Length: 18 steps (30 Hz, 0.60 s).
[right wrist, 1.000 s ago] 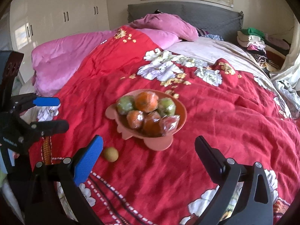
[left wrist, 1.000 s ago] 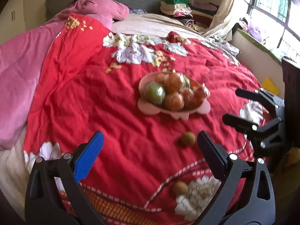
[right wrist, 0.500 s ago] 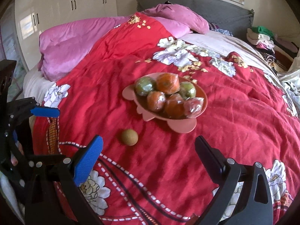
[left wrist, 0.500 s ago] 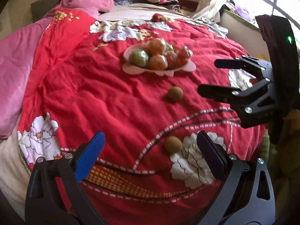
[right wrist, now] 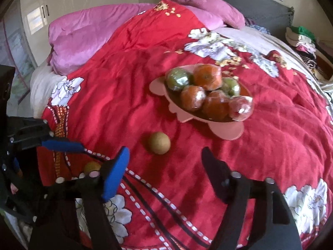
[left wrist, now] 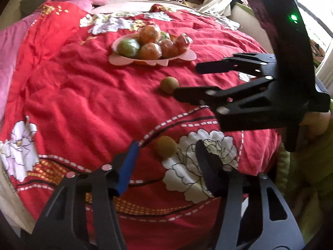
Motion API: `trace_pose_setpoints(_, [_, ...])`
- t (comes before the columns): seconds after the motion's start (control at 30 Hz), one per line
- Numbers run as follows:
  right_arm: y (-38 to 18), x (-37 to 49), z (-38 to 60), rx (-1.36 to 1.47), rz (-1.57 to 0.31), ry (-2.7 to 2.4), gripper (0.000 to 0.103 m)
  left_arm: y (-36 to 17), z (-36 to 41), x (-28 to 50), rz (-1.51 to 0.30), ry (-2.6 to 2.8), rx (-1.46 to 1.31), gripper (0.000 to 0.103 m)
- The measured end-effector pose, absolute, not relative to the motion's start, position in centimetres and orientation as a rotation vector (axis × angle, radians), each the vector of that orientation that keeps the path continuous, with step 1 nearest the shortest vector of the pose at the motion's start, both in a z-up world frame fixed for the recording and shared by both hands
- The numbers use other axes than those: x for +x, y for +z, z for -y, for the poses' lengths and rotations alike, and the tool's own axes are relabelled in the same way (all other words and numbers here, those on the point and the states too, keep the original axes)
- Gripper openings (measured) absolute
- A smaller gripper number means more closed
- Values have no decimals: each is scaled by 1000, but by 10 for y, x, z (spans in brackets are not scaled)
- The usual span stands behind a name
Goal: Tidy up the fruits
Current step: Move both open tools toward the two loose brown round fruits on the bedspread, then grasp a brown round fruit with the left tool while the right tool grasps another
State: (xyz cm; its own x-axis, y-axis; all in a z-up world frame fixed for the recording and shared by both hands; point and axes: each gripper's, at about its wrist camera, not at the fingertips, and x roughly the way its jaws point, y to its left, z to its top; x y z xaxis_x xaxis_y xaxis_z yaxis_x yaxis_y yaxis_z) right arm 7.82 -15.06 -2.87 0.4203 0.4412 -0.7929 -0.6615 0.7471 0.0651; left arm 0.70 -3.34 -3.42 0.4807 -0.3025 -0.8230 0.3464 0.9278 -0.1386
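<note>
Since the earlier frames both grippers dropped nearer the red quilt (left wrist: 83,95), jaws just narrowed. Left gripper (left wrist: 166,156): apart, near brown fruit (left wrist: 165,146) between, untouched. Right gripper (right wrist: 164,162): apart, far brown fruit (right wrist: 159,142) at 12 o'clock. Pink plate (right wrist: 226,130) of wrapped fruit beyond. No legible writing.

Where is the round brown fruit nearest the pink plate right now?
The round brown fruit lies loose on the red floral quilt, just in front of the pink scalloped plate of wrapped fruit, ahead of the right gripper and untouched.
</note>
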Motion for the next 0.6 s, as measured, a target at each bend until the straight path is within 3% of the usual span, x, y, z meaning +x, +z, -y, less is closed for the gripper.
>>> trace_pose_setpoints(0.07, [-33, 81, 145, -282, -912, 716, 48, -37, 36, 8, -1004, -405, 46, 33])
trace_pose_setpoints(0.27, [-48, 87, 132, -309, -931, 712, 26, -45, 37, 14, -1024, -410, 38, 21])
trace_pose_setpoints(0.37, [-47, 88, 136, -280, -927, 709, 24, -48, 37, 16, -1029, -405, 41, 16])
trace_pose_setpoints(0.6, [-29, 85, 155, -236, -884, 688, 24, -38, 32, 22, -1011, -421, -22, 16])
